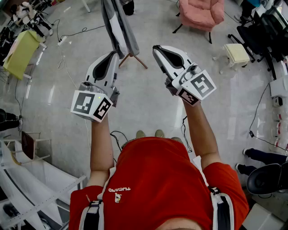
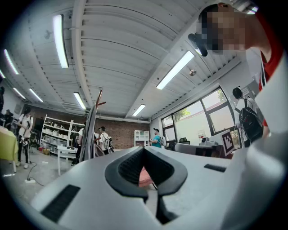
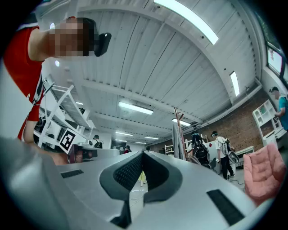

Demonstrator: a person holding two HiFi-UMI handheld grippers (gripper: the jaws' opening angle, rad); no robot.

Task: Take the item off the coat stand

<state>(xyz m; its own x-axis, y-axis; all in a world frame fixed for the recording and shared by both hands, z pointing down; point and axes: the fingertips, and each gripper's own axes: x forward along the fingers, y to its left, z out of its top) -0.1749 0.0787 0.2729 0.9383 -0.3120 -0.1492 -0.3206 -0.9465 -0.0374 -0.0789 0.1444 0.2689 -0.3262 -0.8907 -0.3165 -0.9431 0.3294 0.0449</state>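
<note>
Left gripper (image 1: 114,55): fingers clenched, nothing between them.
Right gripper (image 1: 155,47): fingers clenched, empty.
Grey garment (image 1: 118,24): hung on the coat stand (image 1: 136,59), ahead of and between both fingertips.
Room: open floor (image 1: 148,94) around the stand's feet.

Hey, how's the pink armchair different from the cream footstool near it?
The pink armchair is bigger, with a back and arms; the cream footstool is a low, backless square pad. The armchair's legs are dark, the footstool's white. Both stand unoccupied on the grey floor.
</note>
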